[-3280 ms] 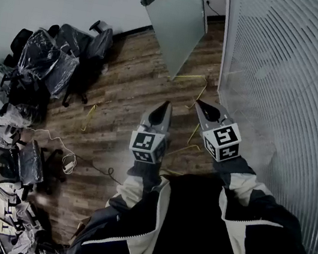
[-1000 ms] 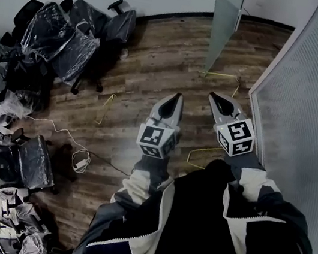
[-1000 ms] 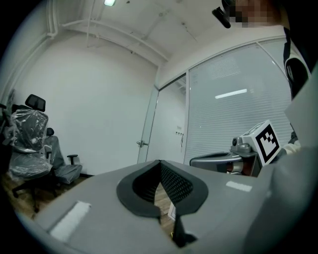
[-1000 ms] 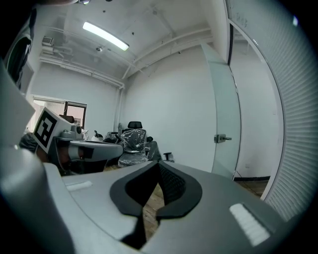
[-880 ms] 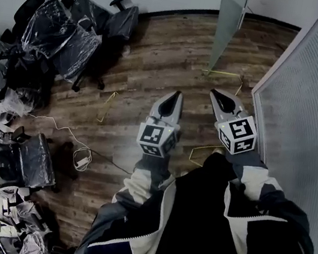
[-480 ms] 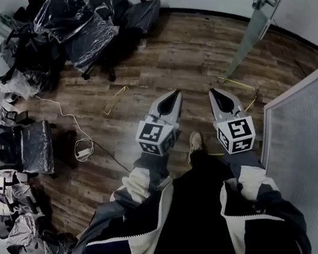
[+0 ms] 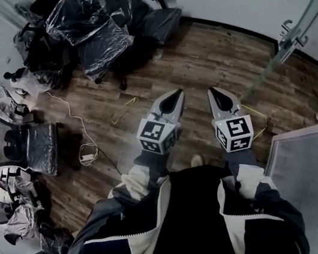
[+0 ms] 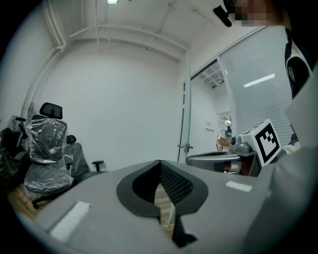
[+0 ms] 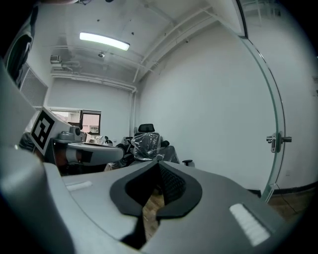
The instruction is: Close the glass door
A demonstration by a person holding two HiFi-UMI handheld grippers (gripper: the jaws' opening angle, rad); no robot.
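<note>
The glass door (image 7: 282,51) stands ajar at the top right of the head view, seen almost edge on, with its metal handle (image 7: 291,32) high on it. Both grippers are held side by side over the wooden floor, well short of the door. My left gripper (image 7: 176,93) is shut with nothing in it, and so is my right gripper (image 7: 214,92). In the left gripper view the shut left gripper (image 8: 159,162) points toward the door's edge (image 8: 187,109) and handle (image 8: 185,147). In the right gripper view the door's edge (image 9: 274,114) and handle (image 9: 276,140) lie far right of the shut right gripper (image 9: 159,162).
Plastic-wrapped office chairs (image 7: 86,19) crowd the far left corner, and another chair (image 7: 18,147) stands at the left. A cable with a plug (image 7: 87,154) and yellow wire hangers (image 7: 128,103) lie on the floor. A striped glass partition (image 7: 312,174) runs along the right.
The view has swung round: the door has slid from top centre to top right, the partition has drawn back to the right, the chairs moved toward centre. Both grippers stay shut, side by side.
</note>
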